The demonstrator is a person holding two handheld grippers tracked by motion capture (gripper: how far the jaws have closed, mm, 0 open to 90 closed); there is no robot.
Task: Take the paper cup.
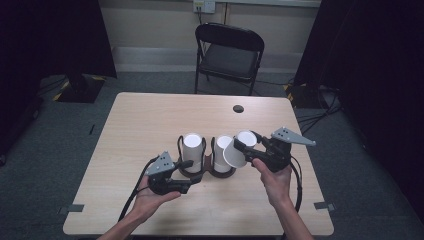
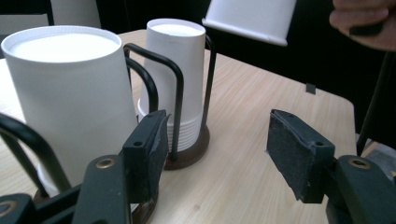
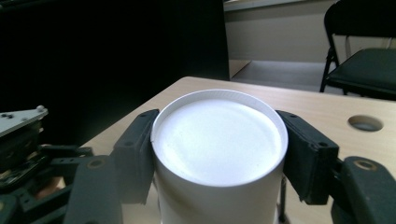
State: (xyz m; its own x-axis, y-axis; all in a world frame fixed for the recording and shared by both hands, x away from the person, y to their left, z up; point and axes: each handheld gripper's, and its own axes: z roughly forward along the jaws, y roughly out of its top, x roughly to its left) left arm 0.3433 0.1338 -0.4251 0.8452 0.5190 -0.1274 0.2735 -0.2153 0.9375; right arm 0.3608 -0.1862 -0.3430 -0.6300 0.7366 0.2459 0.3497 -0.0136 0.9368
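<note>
wooden table [image 1: 150, 120]: right claw [image 1: 243, 145] pinches a tilted cup [image 1: 239, 150] just above the right stack [image 1: 222, 152]; left claw [image 1: 187, 175] spread, empty.

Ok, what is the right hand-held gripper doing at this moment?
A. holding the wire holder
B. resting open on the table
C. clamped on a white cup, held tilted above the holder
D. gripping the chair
C: the right hand-held gripper has its jaws on both sides of a white cup, tilted in the air beside the stack in the wire holder.
</note>
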